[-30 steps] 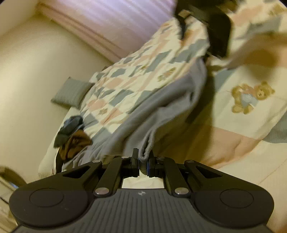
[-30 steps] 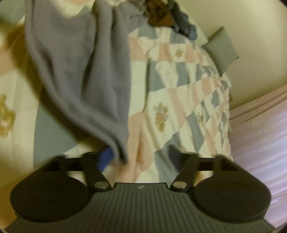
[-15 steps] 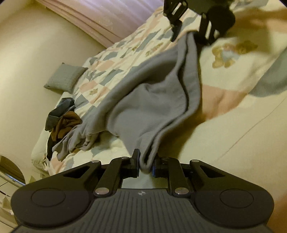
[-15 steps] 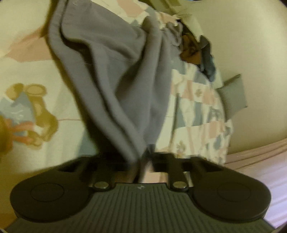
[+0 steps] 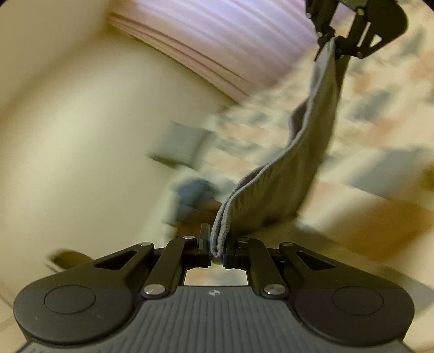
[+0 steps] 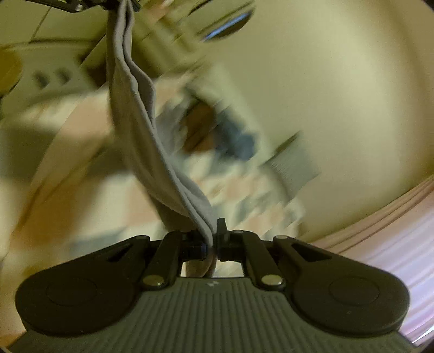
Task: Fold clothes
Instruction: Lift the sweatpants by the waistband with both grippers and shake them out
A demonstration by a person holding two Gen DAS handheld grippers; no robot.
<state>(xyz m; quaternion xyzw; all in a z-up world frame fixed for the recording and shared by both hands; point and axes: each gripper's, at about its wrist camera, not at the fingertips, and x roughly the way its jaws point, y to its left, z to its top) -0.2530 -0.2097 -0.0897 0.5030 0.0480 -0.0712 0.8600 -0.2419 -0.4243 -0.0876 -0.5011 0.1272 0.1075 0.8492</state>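
A grey garment hangs in the air, stretched between my two grippers as a doubled strip above the bed. My left gripper has the folded hem between its pads, and its jaws are closing on it. In the left wrist view my right gripper shows at the top right, holding the far end. In the right wrist view my right gripper is shut on the grey garment, whose edge runs up to the left gripper at the top edge. Both views are blurred.
Below lies a bed with a patchwork quilt. A grey cushion and a pile of dark blue and brown clothes sit near its far end. A pink curtain and a cream wall stand behind.
Both grippers have risen, lifting the grey garment off the quilt. The right gripper, open a second ago, has shut on the garment's edge. The cloth now hangs taut between them.
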